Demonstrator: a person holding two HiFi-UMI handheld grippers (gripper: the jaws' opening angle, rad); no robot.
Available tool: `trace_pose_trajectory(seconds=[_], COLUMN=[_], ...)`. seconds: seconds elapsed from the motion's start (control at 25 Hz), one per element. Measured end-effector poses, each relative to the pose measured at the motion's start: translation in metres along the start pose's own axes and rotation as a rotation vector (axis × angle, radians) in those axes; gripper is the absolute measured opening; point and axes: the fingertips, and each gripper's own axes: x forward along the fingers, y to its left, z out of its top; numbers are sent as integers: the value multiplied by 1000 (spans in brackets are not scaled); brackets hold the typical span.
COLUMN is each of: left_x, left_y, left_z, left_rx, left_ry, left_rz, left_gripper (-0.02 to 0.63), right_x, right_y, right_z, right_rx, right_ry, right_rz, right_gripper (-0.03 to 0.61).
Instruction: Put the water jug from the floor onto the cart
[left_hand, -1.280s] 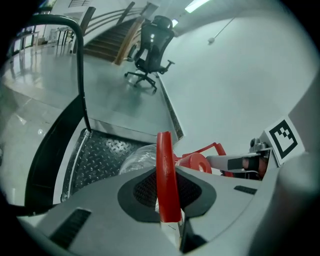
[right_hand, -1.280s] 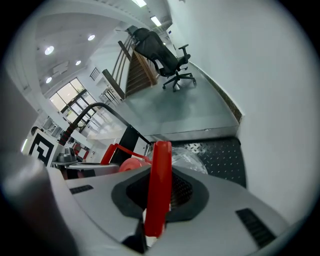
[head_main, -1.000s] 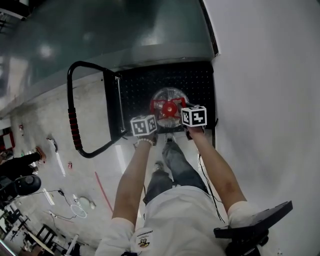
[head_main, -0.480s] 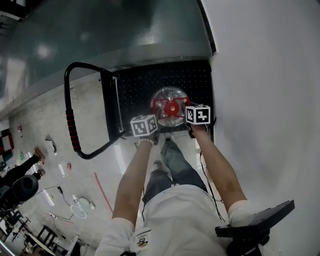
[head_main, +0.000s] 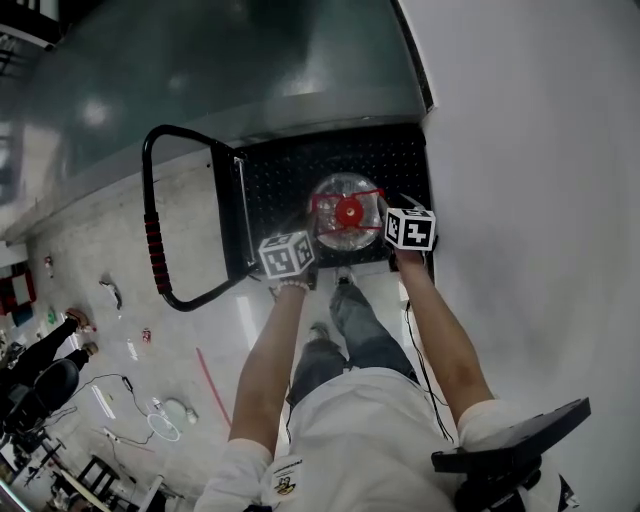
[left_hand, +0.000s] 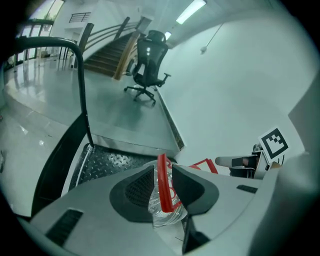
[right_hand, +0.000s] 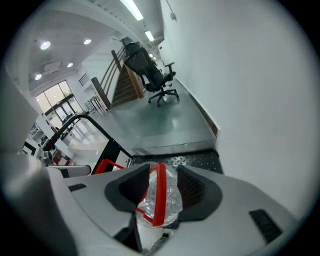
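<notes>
Clear water jug (head_main: 345, 215) upright on the black deck of the cart (head_main: 395, 160), toward its near edge. Red handle (left_hand: 162, 187) pinched in the narrow left tongs (left_hand: 163, 172). Right tongs (right_hand: 164, 180) just opened wide, handle between the pads, clear of both. White wall (head_main: 530, 200) just beside cart.

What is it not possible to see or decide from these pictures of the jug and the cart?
- Water jug's base on the cart deck: head view, hidden under the jug's own body.
- Person at left: head view, cut off by the edge.
- Small floor items: head view, too small to name.
</notes>
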Motion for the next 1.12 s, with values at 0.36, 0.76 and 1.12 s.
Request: trace_pose_trajectory(seconds=[0.36,0.76,1.12], left_x=[-124,-292,-386], left_y=[-14,-31,-73], left_z=[-25,-79,-110], left_rx=[-2,74,161], left_ry=[-101,-145,-176], left_rz=[-13,-120,-210], left_gripper=[6,5,5], right_x=[-128,-269,-367], right_y=[63,176,215], right_z=[-10,-96,-158], right_rx=[-33,3,35], right_ry=[-188,-299,-356], right_rz=[17,56,117], right_gripper=[41,15,15])
